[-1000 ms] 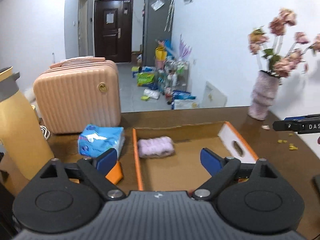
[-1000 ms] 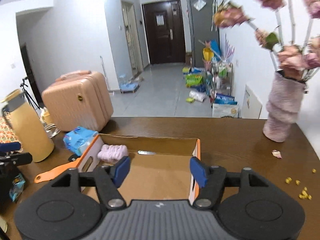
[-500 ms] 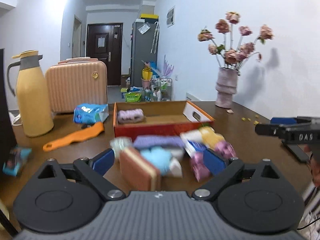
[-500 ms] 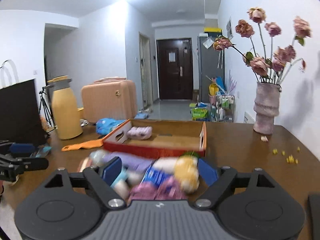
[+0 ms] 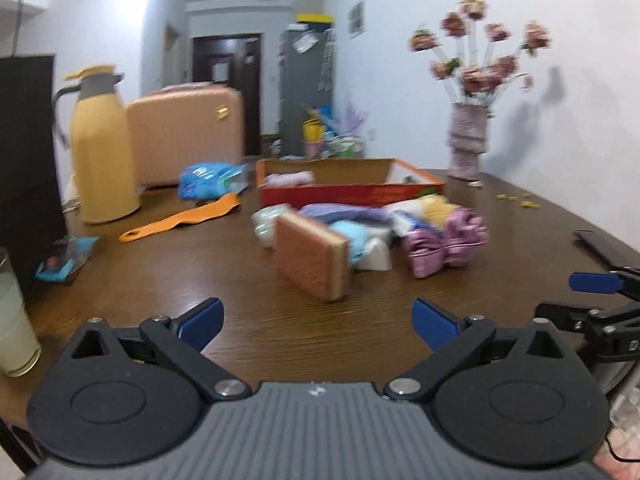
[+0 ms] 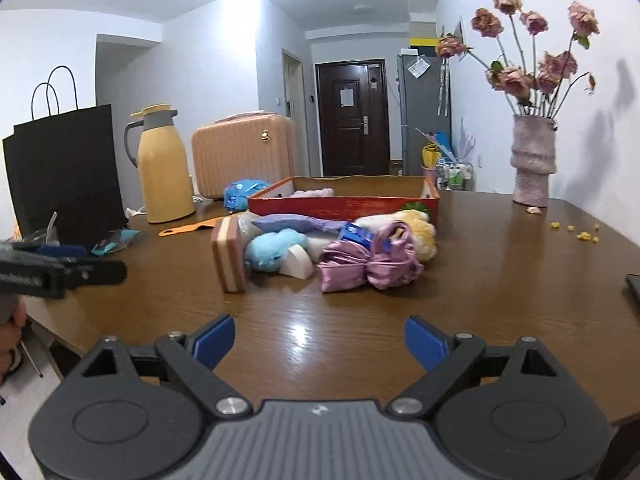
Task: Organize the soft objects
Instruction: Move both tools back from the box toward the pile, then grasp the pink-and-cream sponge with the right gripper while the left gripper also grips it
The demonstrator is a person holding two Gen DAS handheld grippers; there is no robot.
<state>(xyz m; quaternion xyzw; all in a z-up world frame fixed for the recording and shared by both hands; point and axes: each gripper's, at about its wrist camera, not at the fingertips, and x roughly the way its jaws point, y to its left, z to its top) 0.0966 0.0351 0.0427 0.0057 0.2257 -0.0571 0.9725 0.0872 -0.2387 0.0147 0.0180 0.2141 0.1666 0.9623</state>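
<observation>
Right now both grippers hang low over the near edge of the brown table [image 6: 500, 264], well short of the pile of soft things. The left gripper [image 5: 316, 320] has its blue fingers [image 5: 202, 318] spread wide with nothing between them, and the right gripper [image 6: 318, 338] is the same, fingers [image 6: 424, 342] apart and empty.

The heap sits in the middle of the table, just in front of the red cardboard box [image 6: 344, 202]. A pink-and-cream sponge [image 6: 228, 254] stands on edge at the left of the heap, touching a light blue plush toy [image 6: 272, 252]. Beside the plush lies a white wedge-shaped piece [image 6: 296, 266], and to its right a shiny lilac drawstring pouch [image 6: 368, 268] with a yellow plush [image 6: 420, 232] behind it. A purple cloth [image 6: 296, 222] lies across the back of the heap, against the box front. Inside the box, at its left end, a pale pink fluffy item [image 6: 314, 193] rests alone.

Left of the box are a blue tissue pack [image 6: 242, 192], an orange flat tool [image 6: 188, 228], a yellow thermos [image 6: 162, 168] and a peach suitcase [image 6: 242, 152]. A vase of dried roses [image 6: 534, 160] stands at the far right
</observation>
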